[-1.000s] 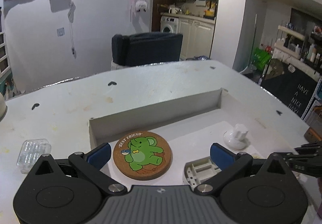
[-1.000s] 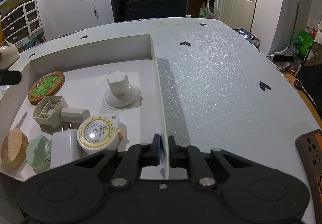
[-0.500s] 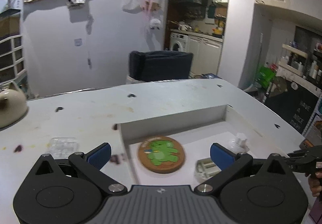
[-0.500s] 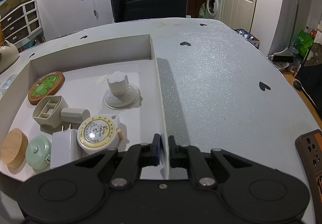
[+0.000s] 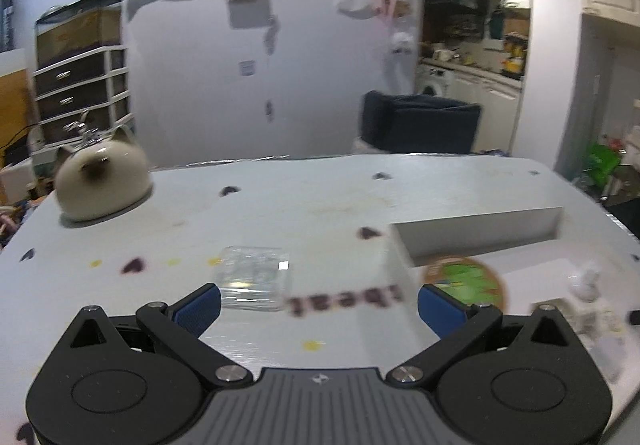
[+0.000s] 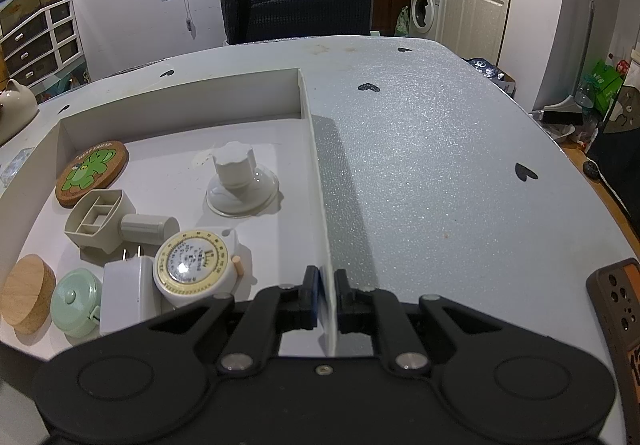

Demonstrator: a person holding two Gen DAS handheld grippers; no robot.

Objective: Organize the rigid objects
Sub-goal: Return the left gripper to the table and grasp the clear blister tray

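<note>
Two grippers in play. My left gripper (image 5: 319, 303) stood with jaws wide apart and nothing between them; the clear plastic box (image 5: 255, 282) lay on the table (image 5: 304, 213) just ahead, by the left finger. My right gripper (image 6: 327, 299) was clamped on the tray's (image 6: 184, 101) right wall.

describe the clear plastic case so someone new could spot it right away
Start at the white box on the table; the clear plastic case lies outside it, on the tabletop off its left wall, just ahead of the left hand-held gripper. It is the only see-through item; the cat-eared ceramic pot farther back is opaque cream.
</note>
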